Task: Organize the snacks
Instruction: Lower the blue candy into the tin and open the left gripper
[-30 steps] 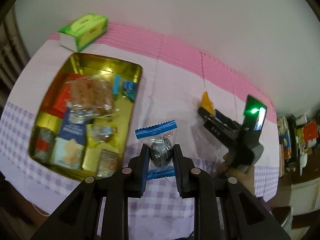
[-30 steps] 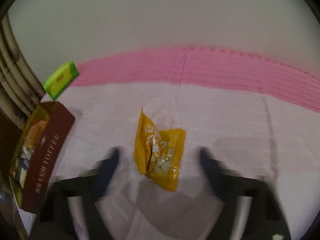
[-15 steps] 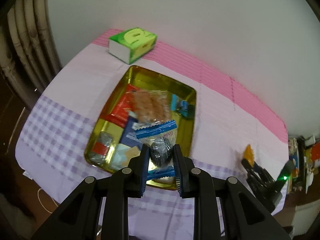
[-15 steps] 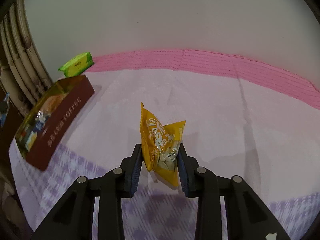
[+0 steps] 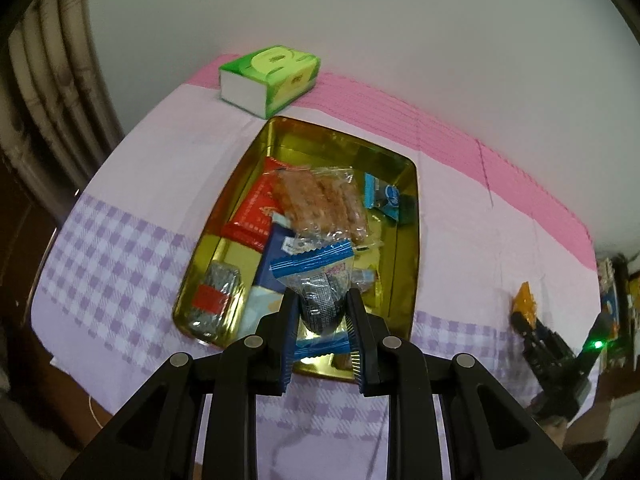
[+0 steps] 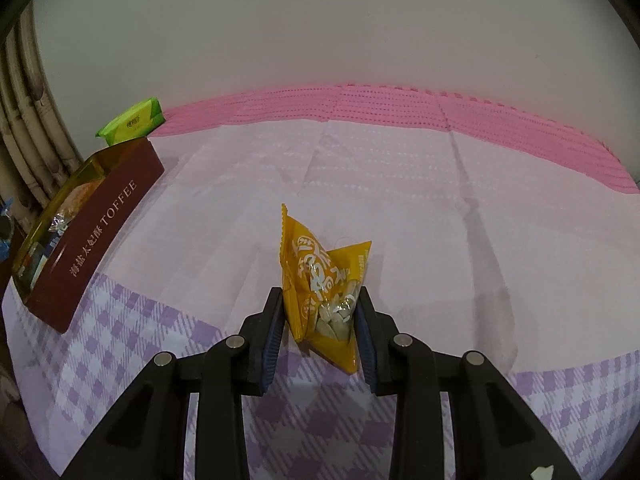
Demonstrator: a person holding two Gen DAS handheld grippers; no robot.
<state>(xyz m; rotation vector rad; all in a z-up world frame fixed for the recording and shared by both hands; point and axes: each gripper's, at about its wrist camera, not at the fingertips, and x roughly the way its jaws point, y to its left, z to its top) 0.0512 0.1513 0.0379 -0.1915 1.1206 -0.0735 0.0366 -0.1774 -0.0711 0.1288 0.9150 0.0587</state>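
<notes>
The snack tin (image 5: 408, 216), a gold-lined rectangular tray with a dark red outer wall lettered TOFFEE, rested on the tablecloth (image 5: 152, 184) near its left end, just in front of the green tissue pack (image 5: 269, 78). Inside the tin lay a clear bag of brown biscuits (image 5: 320, 200), a red packet (image 5: 256, 210), a dark blue packet (image 5: 276, 260), a foil-wrapped piece with a red band (image 5: 214, 300) and a small blue sachet (image 5: 382, 196). The left gripper (image 5: 322, 306) was clenched on a blue-ended wrapped snack (image 5: 316, 276), held above the near end of the tin. The right gripper (image 6: 320, 308), well to the right of the tin, had just been closing; its pads grasped the yellow snack packet (image 6: 320, 276) on the cloth.
</notes>
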